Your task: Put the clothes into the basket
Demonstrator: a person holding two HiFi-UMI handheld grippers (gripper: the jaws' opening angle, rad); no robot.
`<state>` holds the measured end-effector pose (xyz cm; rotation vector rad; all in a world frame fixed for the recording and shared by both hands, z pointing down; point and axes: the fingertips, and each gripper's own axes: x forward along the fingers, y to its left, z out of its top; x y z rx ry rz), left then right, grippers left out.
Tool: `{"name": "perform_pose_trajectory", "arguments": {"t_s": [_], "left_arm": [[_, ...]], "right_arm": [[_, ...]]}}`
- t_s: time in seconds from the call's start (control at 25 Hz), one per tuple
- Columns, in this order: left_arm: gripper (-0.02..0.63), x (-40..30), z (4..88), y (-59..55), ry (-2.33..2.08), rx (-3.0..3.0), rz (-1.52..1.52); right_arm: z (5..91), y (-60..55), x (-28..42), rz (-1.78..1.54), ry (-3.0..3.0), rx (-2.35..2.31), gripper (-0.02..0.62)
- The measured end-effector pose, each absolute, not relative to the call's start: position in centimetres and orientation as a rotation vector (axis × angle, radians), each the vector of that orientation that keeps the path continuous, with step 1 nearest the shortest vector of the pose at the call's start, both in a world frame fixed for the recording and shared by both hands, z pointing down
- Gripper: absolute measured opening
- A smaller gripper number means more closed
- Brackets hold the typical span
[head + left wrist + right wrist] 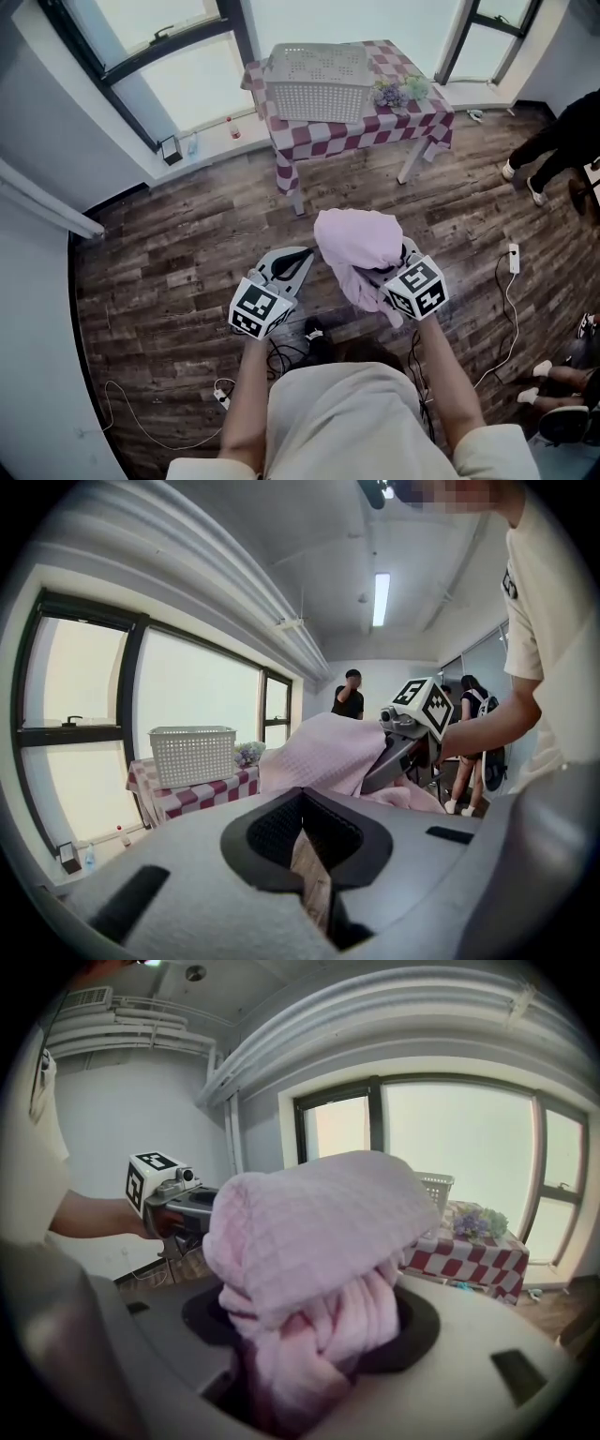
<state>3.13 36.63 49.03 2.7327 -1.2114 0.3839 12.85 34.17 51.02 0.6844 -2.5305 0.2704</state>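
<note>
A bunched pink garment (pixel 356 246) hangs from my right gripper (pixel 397 266), which is shut on it; the cloth covers the jaw tips. In the right gripper view the pink garment (pixel 314 1241) fills the space between the jaws and drapes over them. My left gripper (pixel 305 254) is just left of the garment, shut with nothing in it. Its view shows only a thin slit of floor between the jaws. The white plastic basket (pixel 319 81) stands on a red-and-white checked table (pixel 375 131) by the window, well ahead of both grippers. The white plastic basket (pixel 192 755) also shows beyond the left jaws.
A bunch of flowers (pixel 398 93) lies on the table right of the basket. A person (pixel 553 141) stands at the far right. Cables and a power strip (pixel 514 257) lie on the wooden floor. Small bottles (pixel 234 129) stand by the window sill.
</note>
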Motion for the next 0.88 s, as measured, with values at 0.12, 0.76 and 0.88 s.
{"name": "perform_pose_trajectory", "arguments": {"t_s": [0.12,0.76,0.88], "left_arm": [[0.014,1.2,48.8,35.4,-1.209,2.743,0.4],[0.014,-4.3,49.9,27.4,-1.229,2.678,0.455],[0.014,-4.9,50.0,25.0,-1.213,2.672,0.466]], "right_arm": [[50.9,32.9,11.4,0.281,-2.533,0.703,0.31],[52.6,23.4,5.8,0.311,-2.528,0.661,0.31],[52.6,21.1,5.1,0.329,-2.529,0.656,0.31]]}}
